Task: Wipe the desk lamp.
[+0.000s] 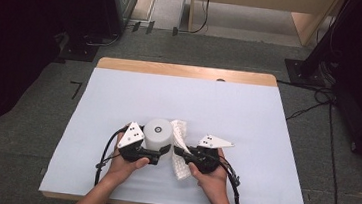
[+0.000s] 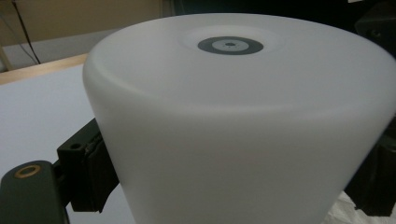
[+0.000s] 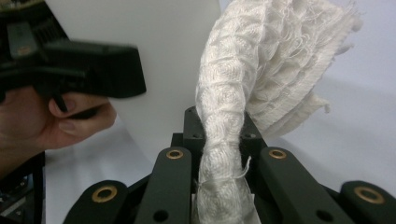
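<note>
White frosted cup stands upside down near surface front, clamped by left gripper, w/ right gripper pinching woven cloth beside it; hard wiping could tip cup or pull cloth free.

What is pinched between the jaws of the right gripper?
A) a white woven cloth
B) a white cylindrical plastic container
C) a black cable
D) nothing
A: in the right gripper view the right gripper has its jaws shut on the white woven cloth, bunched between them beside the white cylindrical plastic container.
</note>
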Available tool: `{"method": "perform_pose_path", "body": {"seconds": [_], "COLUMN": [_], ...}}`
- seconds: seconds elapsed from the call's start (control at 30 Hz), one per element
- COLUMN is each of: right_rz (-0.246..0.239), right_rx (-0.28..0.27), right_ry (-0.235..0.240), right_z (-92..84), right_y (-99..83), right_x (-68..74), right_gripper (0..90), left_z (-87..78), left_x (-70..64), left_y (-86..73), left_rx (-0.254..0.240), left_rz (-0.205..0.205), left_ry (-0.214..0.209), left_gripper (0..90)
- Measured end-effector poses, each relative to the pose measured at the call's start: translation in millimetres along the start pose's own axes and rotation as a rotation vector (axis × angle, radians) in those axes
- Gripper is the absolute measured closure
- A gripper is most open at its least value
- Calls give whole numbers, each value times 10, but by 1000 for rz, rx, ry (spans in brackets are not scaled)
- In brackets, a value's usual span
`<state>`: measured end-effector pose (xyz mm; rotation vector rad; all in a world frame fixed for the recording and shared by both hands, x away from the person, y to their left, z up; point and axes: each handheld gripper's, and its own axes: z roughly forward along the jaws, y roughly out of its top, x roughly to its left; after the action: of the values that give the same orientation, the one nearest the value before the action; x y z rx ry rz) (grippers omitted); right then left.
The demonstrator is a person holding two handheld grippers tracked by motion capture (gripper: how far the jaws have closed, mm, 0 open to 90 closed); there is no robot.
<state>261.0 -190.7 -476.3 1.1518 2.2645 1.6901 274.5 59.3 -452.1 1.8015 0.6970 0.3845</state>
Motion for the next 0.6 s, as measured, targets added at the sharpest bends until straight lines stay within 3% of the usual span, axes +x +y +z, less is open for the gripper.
{"method": "perform_pose_path", "body": {"seconds": [0.1,0.4,0.6], "right_rz": [-1,53,60], "right_rx": [-7,-114,-130], "right_ry": [-3,-94,-116], "right_z": [-22,-294,-368], "right_y": [13,82,90], "right_x": [-10,-168,-220], "right_gripper": [798,798,798], "left_z": [43,143,140], "left_x": [-40,-8,-9], "left_y": [-36,-170,-182], "left_rx": [14,61,68], "left_rz": [41,55,48], "left_ry": [65,138,141], "left_gripper": [86,85,77]}}
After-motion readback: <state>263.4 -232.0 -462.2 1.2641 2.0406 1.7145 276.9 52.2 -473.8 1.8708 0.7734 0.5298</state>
